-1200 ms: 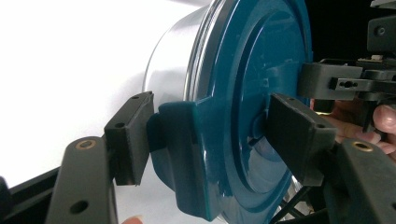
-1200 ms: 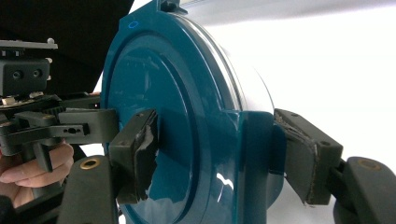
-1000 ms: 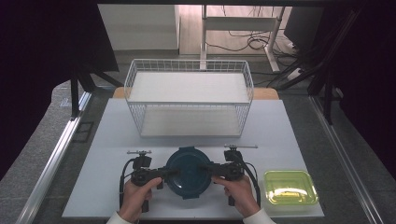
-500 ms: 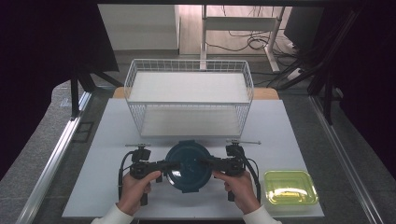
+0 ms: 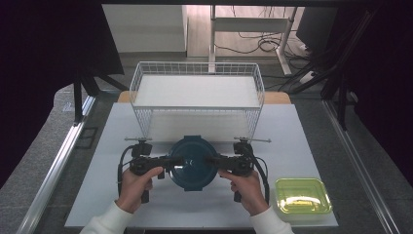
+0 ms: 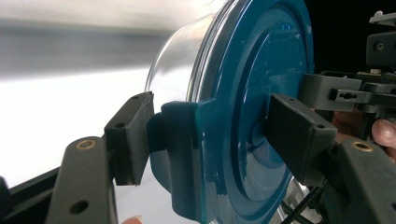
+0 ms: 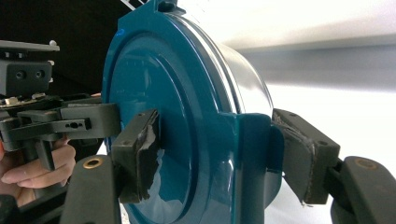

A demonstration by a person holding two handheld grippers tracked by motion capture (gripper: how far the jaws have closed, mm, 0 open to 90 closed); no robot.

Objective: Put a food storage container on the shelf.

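Left gripper (image 5: 171, 161) clamped on a latch tab of the teal-lidded container (image 5: 193, 163), one pad on the lid, one behind the tab. Right gripper (image 5: 216, 162) gripping the opposite tab likewise. Container between both, with the wire basket (image 5: 197, 73) beyond and the yellow-green tray (image 5: 303, 195) right.
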